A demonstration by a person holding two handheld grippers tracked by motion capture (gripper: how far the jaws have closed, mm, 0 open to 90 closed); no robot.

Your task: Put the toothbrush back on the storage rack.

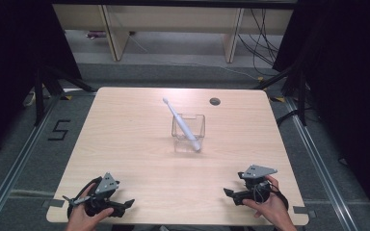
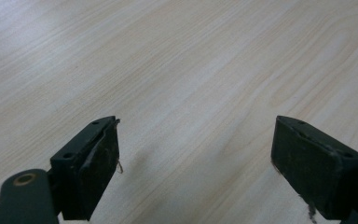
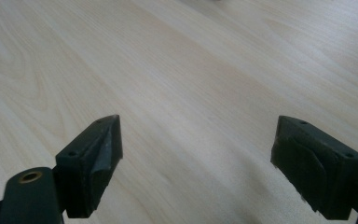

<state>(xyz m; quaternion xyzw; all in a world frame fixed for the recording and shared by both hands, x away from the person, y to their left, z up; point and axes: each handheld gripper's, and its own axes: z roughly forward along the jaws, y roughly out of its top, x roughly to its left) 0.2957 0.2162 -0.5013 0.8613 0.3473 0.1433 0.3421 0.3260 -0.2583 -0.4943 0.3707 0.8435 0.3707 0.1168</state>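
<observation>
Pale wood table (image 1: 139, 144), probably carpeted floor (image 1: 327, 159) around.

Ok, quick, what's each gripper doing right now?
Left gripper: open, empty, over bare table.
Right gripper: open, empty, nothing between its jaws.

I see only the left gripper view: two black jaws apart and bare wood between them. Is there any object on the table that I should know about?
Observer: Yes. In the high view a white toothbrush leans in a clear container near the middle of the table.
Operator: Where is my left gripper relative to it?
Observer: The left gripper is at the near left edge, far from the container.
Operator: And the other gripper?
Observer: The right gripper is at the near right edge; the right gripper view shows its jaws wide apart, holding nothing.
</observation>
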